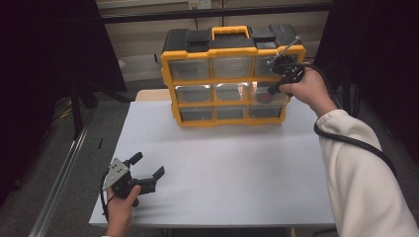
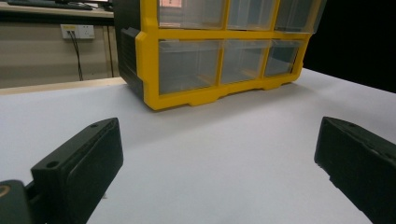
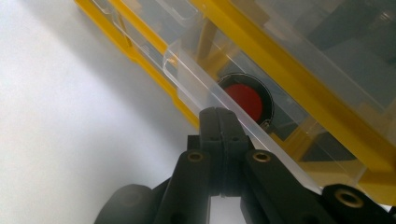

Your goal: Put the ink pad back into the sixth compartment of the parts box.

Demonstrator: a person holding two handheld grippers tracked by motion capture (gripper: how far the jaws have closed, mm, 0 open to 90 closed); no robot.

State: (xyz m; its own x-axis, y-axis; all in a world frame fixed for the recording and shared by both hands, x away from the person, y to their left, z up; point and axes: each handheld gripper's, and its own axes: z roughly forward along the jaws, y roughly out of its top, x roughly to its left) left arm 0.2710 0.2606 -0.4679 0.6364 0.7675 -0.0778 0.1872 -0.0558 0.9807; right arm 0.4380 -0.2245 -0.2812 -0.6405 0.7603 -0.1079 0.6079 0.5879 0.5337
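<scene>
Left gripper (image 1: 146, 177): sitting at the lower left of the high view, lying low on the white table (image 1: 222, 168) with its jaws standing wide apart and nothing between them. It is probably being parked there to keep clear while the other hand is working.

Left gripper view: looking along those two open jaws across bare table toward the yellow organizer (image 2: 149, 60) at the top of the frame, showing the lower rows of clear drawers from close to table level, which the high view is only giving from above.

Right gripper (image 3: 218, 122): being held at the upper right of the high view, at the organizer's right-hand column; its jaws are pressed together, pinching the clear front lip of the middle-right drawer (image 3: 196, 88). The grip looks placed on the lip so the drawer can be drawn out or pushed home.

Drawer position: appearing to stand slightly proud of the yellow frame in the right gripper view; from the high view I cannot tell how far out it is.

Red-centred disc (image 3: 246, 100): lying inside that drawer, behind its transparent front, just beyond the jaw tips. In the high view it is reading as a small reddish spot (image 1: 265, 97) in the same compartment.

Organizer: standing upright at the far edge of the table, handle on top.
</scene>
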